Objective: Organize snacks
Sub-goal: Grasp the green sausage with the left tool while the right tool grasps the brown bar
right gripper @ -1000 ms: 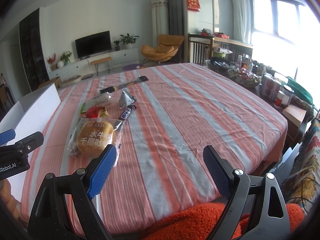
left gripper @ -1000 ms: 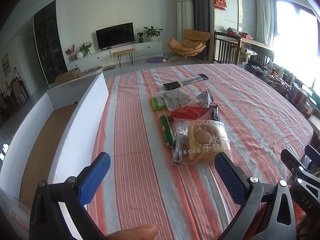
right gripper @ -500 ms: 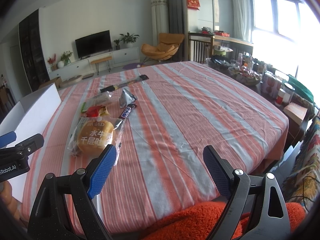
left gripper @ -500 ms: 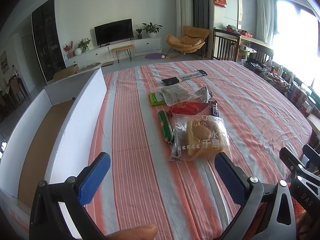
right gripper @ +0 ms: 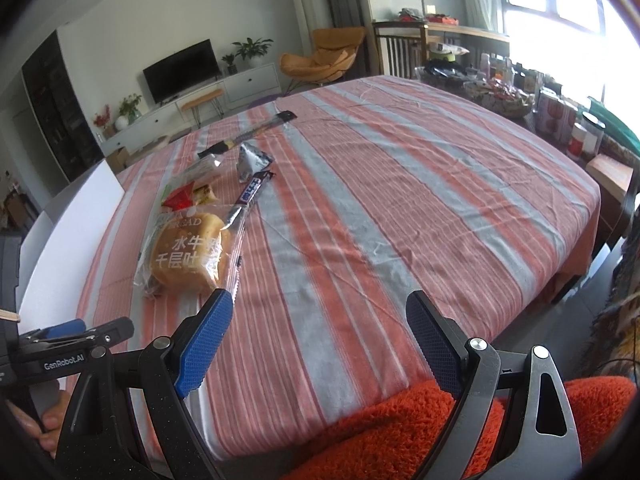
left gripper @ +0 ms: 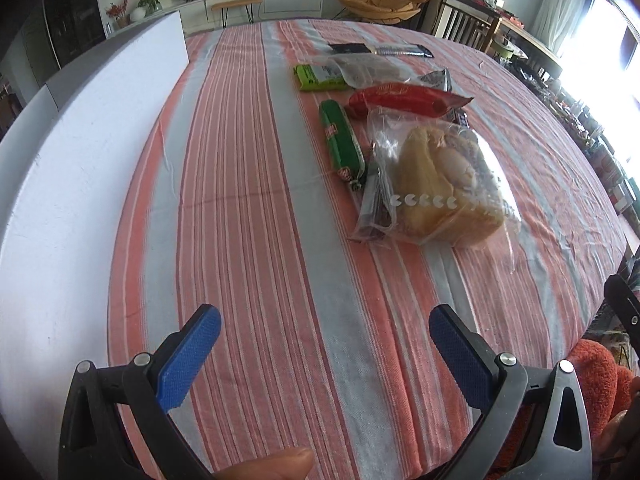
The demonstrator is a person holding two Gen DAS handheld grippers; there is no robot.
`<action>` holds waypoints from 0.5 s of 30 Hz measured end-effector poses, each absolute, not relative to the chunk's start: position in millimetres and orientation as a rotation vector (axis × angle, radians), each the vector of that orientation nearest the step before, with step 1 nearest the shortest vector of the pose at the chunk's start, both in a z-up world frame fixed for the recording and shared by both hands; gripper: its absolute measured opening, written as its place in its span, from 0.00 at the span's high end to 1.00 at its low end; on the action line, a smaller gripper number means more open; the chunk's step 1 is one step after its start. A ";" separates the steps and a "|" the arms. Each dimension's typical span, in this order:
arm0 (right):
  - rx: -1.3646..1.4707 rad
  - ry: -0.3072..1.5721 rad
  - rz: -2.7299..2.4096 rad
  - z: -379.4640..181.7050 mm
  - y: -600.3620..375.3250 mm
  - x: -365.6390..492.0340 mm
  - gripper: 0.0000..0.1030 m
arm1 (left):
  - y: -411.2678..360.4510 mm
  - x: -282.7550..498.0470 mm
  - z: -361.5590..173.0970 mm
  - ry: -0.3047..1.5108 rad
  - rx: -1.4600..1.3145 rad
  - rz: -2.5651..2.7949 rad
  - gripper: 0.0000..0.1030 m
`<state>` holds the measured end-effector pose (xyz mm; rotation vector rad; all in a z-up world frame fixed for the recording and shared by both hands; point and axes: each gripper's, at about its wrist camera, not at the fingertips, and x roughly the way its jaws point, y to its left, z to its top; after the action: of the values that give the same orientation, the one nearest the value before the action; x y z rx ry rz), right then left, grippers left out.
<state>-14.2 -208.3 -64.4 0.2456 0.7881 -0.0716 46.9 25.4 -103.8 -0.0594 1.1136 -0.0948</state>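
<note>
Several snacks lie in a loose row on the striped tablecloth (left gripper: 248, 184). Nearest is a bagged bread loaf (left gripper: 440, 184), also bagged bread loaf (right gripper: 188, 252). Left of it lies a green sausage stick (left gripper: 340, 144); behind are a red packet (left gripper: 404, 100), a green packet (left gripper: 316, 78), a clear bag (left gripper: 364, 68) and a long dark packet (left gripper: 384, 50). A purple bar (right gripper: 252, 192) and a silver pouch (right gripper: 252, 160) show in the right wrist view. My left gripper (left gripper: 320, 344) is open, short of the bread. My right gripper (right gripper: 316, 340) is open over the table's near edge.
A white cardboard box (left gripper: 80, 168) stands along the table's left side, its wall close to my left gripper. The left gripper's body (right gripper: 60, 344) shows at the right wrist view's lower left. An orange fleece sleeve (right gripper: 400, 432) lies below. Jars and tins (right gripper: 560, 120) crowd the window side.
My left gripper has dropped lower and moved forward over the cloth, tilting down toward the snacks. The right gripper has shifted slightly forward. Both stay open.
</note>
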 end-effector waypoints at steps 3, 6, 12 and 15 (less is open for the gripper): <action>0.264 0.805 -0.072 -69.1 -211.6 -11.2 0.12 | 24.4 50.8 -115.6 1.148 -0.041 -0.087 0.00; 0.269 0.815 -0.072 -70.6 -212.5 -11.0 0.12 | 19.7 49.9 -121.4 1.141 0.006 -0.072 0.00; 0.279 0.814 -0.069 -72.0 -214.3 -10.6 0.12 | 16.1 46.3 -120.3 1.125 0.029 -0.067 0.00; 0.308 0.823 -0.068 -74.0 -218.6 -9.6 0.12 | 18.9 45.6 -121.7 1.091 0.031 -0.073 0.00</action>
<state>-9.6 -218.6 -74.0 0.3084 0.8232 -0.0677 45.6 18.9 -121.7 0.0314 1.0914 -0.0729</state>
